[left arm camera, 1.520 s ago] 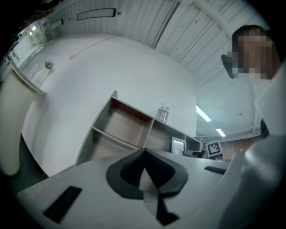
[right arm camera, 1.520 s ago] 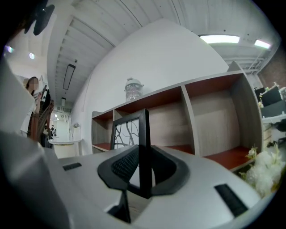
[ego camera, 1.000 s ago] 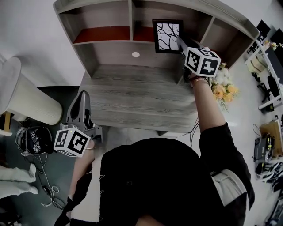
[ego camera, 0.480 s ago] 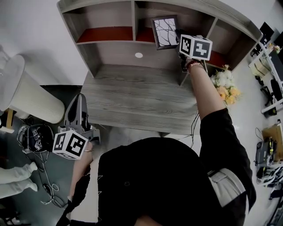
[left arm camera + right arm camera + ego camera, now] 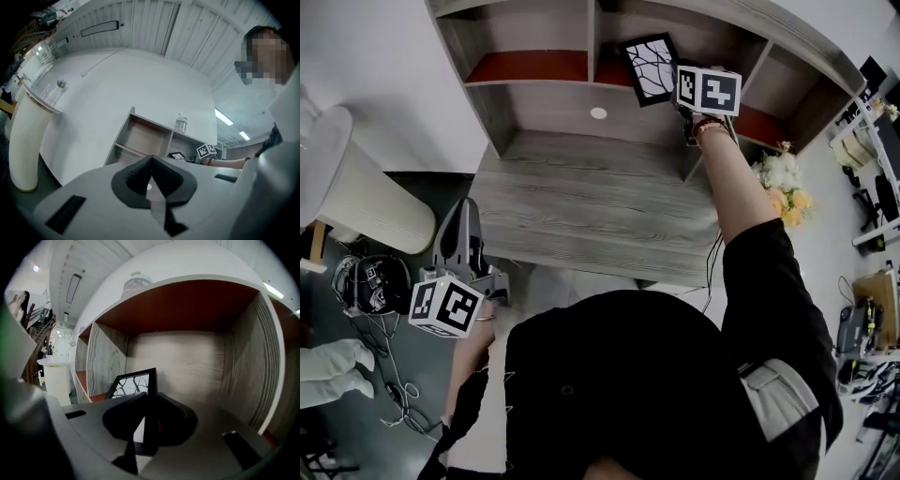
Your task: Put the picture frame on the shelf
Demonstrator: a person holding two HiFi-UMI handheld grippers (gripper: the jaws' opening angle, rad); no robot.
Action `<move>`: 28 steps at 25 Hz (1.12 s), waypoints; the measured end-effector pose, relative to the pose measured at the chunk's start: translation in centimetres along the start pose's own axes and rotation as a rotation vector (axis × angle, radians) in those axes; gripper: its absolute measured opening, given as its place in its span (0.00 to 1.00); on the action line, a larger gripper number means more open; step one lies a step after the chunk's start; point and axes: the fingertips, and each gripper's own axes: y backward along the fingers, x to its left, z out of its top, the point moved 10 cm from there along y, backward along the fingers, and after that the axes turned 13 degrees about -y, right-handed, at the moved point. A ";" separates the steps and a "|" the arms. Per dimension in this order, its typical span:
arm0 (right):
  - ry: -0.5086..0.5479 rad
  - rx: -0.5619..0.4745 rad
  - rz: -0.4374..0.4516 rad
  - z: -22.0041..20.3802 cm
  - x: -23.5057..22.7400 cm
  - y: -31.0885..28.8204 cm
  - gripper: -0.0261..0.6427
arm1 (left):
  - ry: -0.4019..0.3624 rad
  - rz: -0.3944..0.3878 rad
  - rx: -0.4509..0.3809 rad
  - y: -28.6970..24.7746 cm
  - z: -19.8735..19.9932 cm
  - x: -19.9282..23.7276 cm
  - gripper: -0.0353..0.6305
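The picture frame [image 5: 652, 68], black-edged with a branch drawing, stands tilted in the middle compartment of the grey wooden shelf [image 5: 546, 99]. My right gripper [image 5: 678, 77] is shut on the frame's right edge; its jaws have just been closing with the frame between them. In the right gripper view the frame [image 5: 133, 383] sits edge-on in the right gripper [image 5: 149, 397], over the compartment's red floor. My left gripper [image 5: 461, 211] hangs low beside the desk's front left corner, shut and empty. Through the left gripper [image 5: 151, 161] the shelf [image 5: 140, 136] shows far off.
The shelf stands at the back of a grey desk [image 5: 591, 202]. A glass jar [image 5: 136, 284] sits on the shelf top. A white ribbed cylinder [image 5: 352, 197] stands left of the desk, flowers [image 5: 783, 183] to its right, headphones and cables [image 5: 370, 286] on the floor.
My right gripper has carried the frame deeper into the middle compartment, and the frame now leans to the left. The left gripper has hardly moved.
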 end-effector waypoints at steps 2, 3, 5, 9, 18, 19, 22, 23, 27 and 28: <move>0.006 0.015 -0.014 0.0 -0.1 -0.3 0.15 | 0.003 -0.005 -0.006 -0.1 -0.1 0.0 0.07; 0.006 0.022 -0.019 0.0 -0.1 -0.4 0.15 | 0.004 -0.008 -0.010 -0.1 -0.1 0.0 0.07; 0.000 0.039 -0.026 -0.1 -0.1 -0.8 0.15 | 0.009 -0.011 -0.018 -0.1 -0.2 0.1 0.07; -0.006 0.063 -0.046 0.0 -0.2 -1.4 0.14 | 0.025 -0.004 -0.021 0.0 -0.3 0.3 0.07; -0.013 0.120 -0.077 -0.1 -0.2 -2.2 0.14 | 0.039 -0.005 -0.033 -0.2 -0.6 0.9 0.07; -0.012 0.125 -0.081 -0.1 -0.2 -2.2 0.14 | 0.039 -0.007 -0.035 -0.3 -0.6 1.0 0.07; -0.012 0.142 -0.091 -0.1 -0.2 -2.3 0.14 | 0.046 -0.007 -0.038 -0.6 -0.7 1.0 0.07; -0.013 0.148 -0.091 -0.1 -0.2 -2.3 0.14 | 0.051 -0.005 -0.036 -0.7 -0.7 1.0 0.07; -0.007 0.173 -0.078 -0.2 -0.1 -2.5 0.14 | 0.057 -0.017 -0.041 -1.2 -0.9 0.6 0.07; -0.004 0.175 -0.077 -0.2 -0.1 -2.5 0.14 | 0.057 -0.021 -0.042 -1.4 -0.9 0.5 0.07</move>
